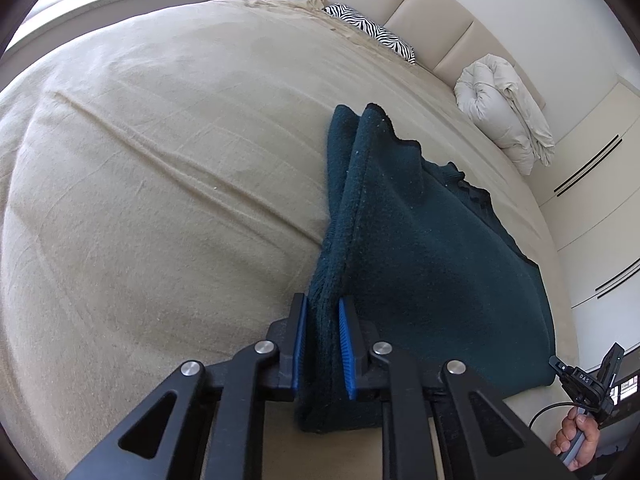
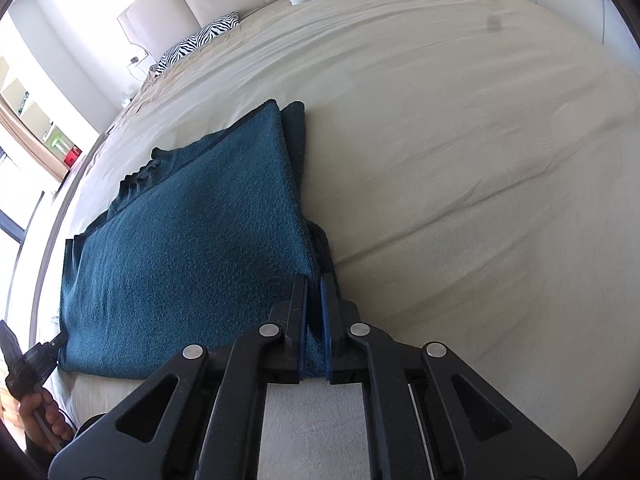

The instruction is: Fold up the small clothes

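Observation:
A dark teal knitted garment [image 1: 432, 264] lies folded on the beige bed, near its front edge; it also shows in the right wrist view [image 2: 188, 248]. My left gripper [image 1: 323, 304] is shut on the garment's near left corner, thick cloth between its blue pads. My right gripper [image 2: 314, 280] is shut on the garment's near right corner, the fold edge pinched between its pads. Each gripper shows small at the edge of the other's view, the right gripper [image 1: 560, 368] in the left wrist view, the left gripper [image 2: 56, 344] in the right wrist view.
The bed [image 1: 160, 160] has a beige sheet with low creases. A zebra-print pillow [image 1: 372, 30] and a white rolled duvet [image 1: 504, 112] lie by the padded headboard [image 1: 432, 12]. White wardrobe doors [image 1: 600, 184] stand beside the bed. A window ledge [image 2: 36, 120] holds small items.

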### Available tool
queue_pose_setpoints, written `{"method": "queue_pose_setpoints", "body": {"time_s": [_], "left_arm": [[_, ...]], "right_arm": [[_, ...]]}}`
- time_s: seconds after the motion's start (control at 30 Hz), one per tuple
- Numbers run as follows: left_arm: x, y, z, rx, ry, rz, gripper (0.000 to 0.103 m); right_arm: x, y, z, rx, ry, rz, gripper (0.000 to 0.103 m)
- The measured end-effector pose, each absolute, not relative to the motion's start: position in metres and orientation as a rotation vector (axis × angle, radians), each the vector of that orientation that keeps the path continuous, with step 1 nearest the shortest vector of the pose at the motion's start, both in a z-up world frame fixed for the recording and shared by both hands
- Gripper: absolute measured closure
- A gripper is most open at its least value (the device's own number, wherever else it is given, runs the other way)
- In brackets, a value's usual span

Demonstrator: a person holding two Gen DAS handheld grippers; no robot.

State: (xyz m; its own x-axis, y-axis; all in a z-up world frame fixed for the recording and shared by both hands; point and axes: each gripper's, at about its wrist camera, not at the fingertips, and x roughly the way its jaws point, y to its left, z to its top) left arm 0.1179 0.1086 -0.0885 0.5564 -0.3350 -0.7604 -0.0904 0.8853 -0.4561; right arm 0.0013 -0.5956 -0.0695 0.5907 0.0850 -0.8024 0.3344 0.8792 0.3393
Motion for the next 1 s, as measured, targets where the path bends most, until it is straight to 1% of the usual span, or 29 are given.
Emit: {"method": "queue_pose_setpoints", "body": {"time_s": [0.3,0.43,0.47,0.5,0.53,0.57,0.63,0.67,0.73,0.77,0.8,0.87,1.0], "left_arm": [[0.118,0.109,-0.092,-0.475,0.979,-0.156,0.087],[0.117,0.112,-0.09,-0.502,0.983,-0.157,0.085],[0.114,0.114,-0.087,-0.511,0.98,-0.156,0.084],[0.112,0.115,-0.082,-0.506,0.974,-0.145,0.083],[0.109,0.115,-0.076,-0.49,0.965,-0.129,0.083],[0.107,0.115,-0.068,-0.471,0.951,-0.112,0.083],[0.104,0.113,-0.05,-0.448,0.908,-0.107,0.082],[0.106,0.11,-0.041,-0.438,0.887,-0.113,0.08],[0.115,0.098,-0.024,-0.403,0.85,-0.134,0.064],[0.123,0.09,-0.018,-0.381,0.833,-0.147,0.06],[0.132,0.081,-0.013,-0.361,0.819,-0.153,0.053],[0.157,0.062,-0.01,-0.326,0.801,-0.175,0.052],[0.21,0.024,-0.019,-0.243,0.806,-0.215,0.052]], "right_arm": [[0.002,-0.6,-0.081,0.525,0.956,-0.139,0.098],[0.003,-0.603,-0.082,0.544,0.973,-0.122,0.096],[0.002,-0.603,-0.079,0.542,0.979,-0.127,0.092],[0.0,-0.603,-0.076,0.532,0.985,-0.144,0.082],[-0.003,-0.602,-0.071,0.515,0.983,-0.171,0.078],[-0.007,-0.601,-0.064,0.498,0.965,-0.195,0.074],[-0.013,-0.598,-0.047,0.456,0.922,-0.227,0.074],[-0.014,-0.597,-0.038,0.452,0.898,-0.219,0.074],[-0.006,-0.59,-0.022,0.478,0.858,-0.158,0.074],[0.003,-0.584,-0.015,0.498,0.847,-0.111,0.074],[0.014,-0.577,-0.011,0.515,0.84,-0.056,0.074],[0.042,-0.558,-0.008,0.559,0.83,0.057,0.074],[0.107,-0.518,-0.025,0.678,0.861,0.22,0.074]]}}
